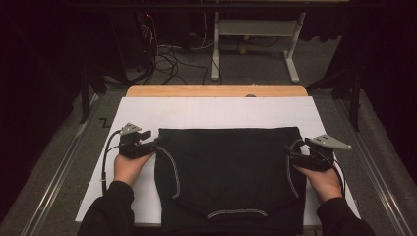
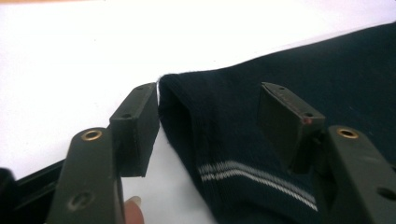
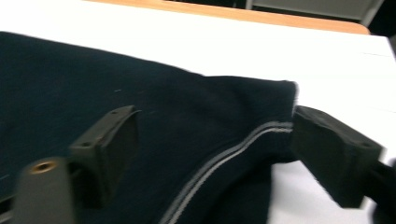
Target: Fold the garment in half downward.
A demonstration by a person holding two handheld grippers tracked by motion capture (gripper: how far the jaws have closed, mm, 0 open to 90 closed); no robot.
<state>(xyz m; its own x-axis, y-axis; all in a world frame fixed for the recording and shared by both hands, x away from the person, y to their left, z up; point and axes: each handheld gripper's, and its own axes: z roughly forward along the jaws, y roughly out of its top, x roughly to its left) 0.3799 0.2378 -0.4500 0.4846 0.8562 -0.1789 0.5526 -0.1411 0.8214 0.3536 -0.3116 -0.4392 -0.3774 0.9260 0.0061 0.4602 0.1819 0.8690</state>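
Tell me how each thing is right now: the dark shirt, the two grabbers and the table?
Dark shirt: folded, lying flat on the white sheet, not gripped.
Left gripper: open, jaws either side of the shirt's left corner, pads not pressing it.
Right gripper: open, jaws astride the shirt's right corner.
White sheet: spread flat over the table.
Wooden table: its far edge bare.

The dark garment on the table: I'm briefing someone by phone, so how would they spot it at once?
Start at the white sheet covering the wooden table. Spread flat on its near half lies the dark navy knitted garment. Thin pale double stripes along its sleeves and neckline mark it out; a hand-held gripper sits at each far corner.
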